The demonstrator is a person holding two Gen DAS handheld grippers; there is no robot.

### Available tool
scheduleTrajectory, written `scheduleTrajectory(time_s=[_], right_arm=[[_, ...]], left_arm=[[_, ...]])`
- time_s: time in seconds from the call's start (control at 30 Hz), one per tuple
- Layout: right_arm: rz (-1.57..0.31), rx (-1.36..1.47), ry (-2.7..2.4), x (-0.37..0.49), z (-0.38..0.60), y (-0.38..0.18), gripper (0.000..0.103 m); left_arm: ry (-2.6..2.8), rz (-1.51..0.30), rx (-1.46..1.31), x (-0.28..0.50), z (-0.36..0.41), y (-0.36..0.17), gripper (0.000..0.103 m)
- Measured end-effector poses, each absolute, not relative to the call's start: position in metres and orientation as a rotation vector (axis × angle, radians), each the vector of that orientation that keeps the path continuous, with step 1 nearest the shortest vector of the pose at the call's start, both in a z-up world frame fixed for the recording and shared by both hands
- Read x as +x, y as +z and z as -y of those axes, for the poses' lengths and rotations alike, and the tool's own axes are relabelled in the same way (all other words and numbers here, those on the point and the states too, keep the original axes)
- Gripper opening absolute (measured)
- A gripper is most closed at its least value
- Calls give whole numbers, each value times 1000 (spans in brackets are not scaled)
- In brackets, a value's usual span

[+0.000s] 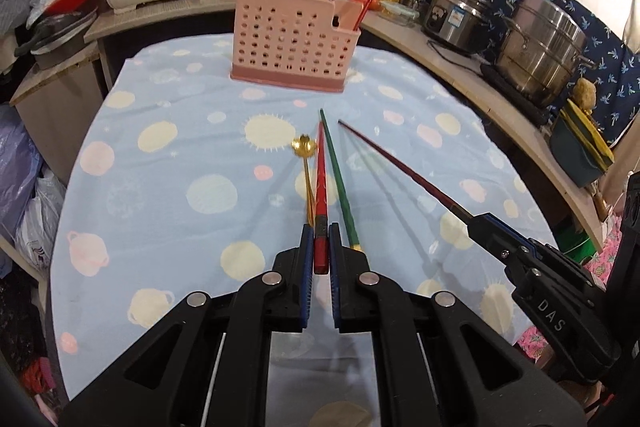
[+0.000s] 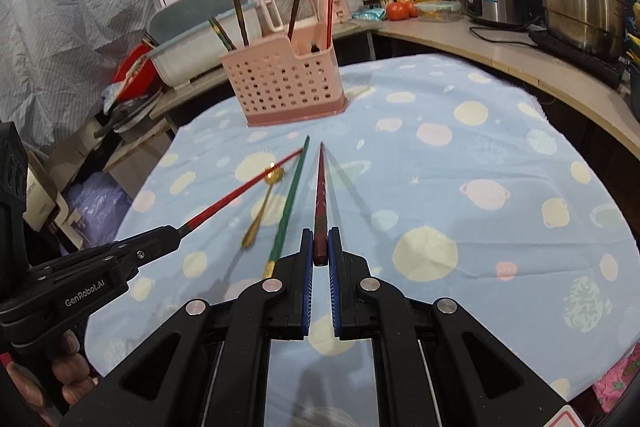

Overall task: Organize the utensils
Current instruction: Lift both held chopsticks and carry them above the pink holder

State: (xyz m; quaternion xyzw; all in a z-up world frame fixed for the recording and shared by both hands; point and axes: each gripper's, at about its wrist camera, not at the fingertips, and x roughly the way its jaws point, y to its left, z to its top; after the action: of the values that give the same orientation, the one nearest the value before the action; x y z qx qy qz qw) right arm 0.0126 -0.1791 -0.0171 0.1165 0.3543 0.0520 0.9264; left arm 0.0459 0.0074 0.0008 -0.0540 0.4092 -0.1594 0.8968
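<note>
1. My left gripper (image 1: 320, 247) is clamped on the red chopstick (image 1: 321, 179), tip toward the pink holder (image 1: 294, 39).
2. My right gripper (image 2: 320, 247) pinches the dark-red chopstick (image 2: 320, 195), likewise aimed.
3. The green chopstick (image 1: 338, 179) and gold spoon (image 1: 307, 167) lie on the cloth (image 1: 168, 155).

- A bright red lacquered chopstick (image 1: 321, 183) was lifted off the cloth, its butt clamped, tip pointing at the holder.
- A dark maroon chopstick (image 2: 320, 195) was likewise raised.
- A green gold-capped chopstick (image 1: 338, 183) and a small golden spoon (image 1: 306, 163) lay on the tabletop.
- A pink perforated plastic utensil holder (image 1: 290, 43) stood upright, chopsticks inside.
</note>
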Motion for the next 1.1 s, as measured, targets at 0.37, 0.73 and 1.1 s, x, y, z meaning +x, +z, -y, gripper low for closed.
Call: scheduleTrajectory(time_s=[0.37,0.73,1.1], right_arm=[[-601,263,113,19,191,43,7],[-501,259,132,35,199,91,7],[-438,239,170,57,200,129,7]], left_arm=[[-314,-768,-100,59,-6,48,7],[-315,-667,-79,73,1,99,7],[-322,-585,-68,94,4,147,7]])
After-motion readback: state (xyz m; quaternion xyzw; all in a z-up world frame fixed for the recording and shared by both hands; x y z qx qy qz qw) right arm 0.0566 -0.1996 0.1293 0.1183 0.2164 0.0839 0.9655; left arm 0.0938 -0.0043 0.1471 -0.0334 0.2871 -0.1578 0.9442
